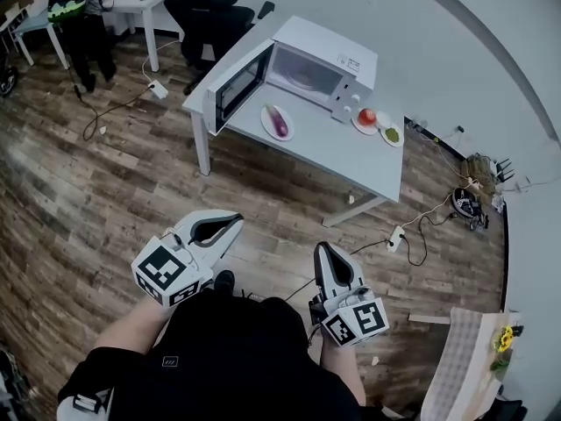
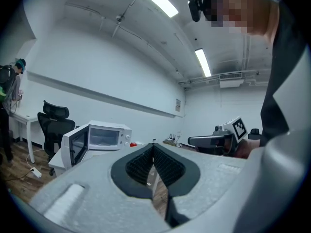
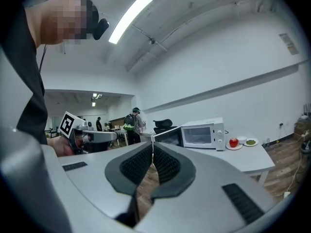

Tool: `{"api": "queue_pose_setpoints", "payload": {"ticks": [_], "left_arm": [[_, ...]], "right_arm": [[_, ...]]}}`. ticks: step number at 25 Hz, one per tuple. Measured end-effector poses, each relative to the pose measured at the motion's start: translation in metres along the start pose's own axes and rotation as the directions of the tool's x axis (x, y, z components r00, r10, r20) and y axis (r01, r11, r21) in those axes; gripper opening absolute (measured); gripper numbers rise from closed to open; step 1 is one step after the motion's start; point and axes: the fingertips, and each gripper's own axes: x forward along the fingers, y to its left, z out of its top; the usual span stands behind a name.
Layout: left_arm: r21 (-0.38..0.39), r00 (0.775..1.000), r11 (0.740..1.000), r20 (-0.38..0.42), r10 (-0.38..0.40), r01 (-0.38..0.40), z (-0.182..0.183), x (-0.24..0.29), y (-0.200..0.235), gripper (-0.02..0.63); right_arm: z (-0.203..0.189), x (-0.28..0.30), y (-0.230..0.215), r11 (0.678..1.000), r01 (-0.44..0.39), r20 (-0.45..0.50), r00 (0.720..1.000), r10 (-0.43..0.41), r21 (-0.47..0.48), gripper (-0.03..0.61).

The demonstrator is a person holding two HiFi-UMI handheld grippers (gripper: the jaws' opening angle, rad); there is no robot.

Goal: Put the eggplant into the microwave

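A purple eggplant lies on a white plate on the white table, just in front of the microwave. The microwave's door stands swung open to the left. Both grippers hang over the wooden floor, well short of the table. My left gripper is shut and holds nothing, and its jaws meet at the tip. Shut and empty too is my right gripper, its jaws closed together. The microwave shows far off in both gripper views; the eggplant is not visible there.
A red apple and a small dish of green food sit on plates right of the microwave. A black office chair stands behind the table. Power strips and cables lie on the floor. A person stands far left by another desk.
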Motion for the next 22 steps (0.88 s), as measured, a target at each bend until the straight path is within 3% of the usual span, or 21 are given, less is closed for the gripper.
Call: {"api": "queue_pose_setpoints", "payload": {"ticks": [12,22], "left_arm": [[-0.065,0.998,0.997,-0.047,0.031,-0.034,-0.004,0.076,0.084,0.009],[-0.094,0.985,0.981,-0.049,0.165,-0.169,0.004,0.186,0.159,0.009]], "right_arm": [[-0.013,0.082,-0.068,0.998,-0.027,-0.060,0.998,0.030,0.063,0.018],[-0.014,0.173,-0.174,0.982,-0.179,-0.120,0.976,0.184,0.052,0.018]]}}
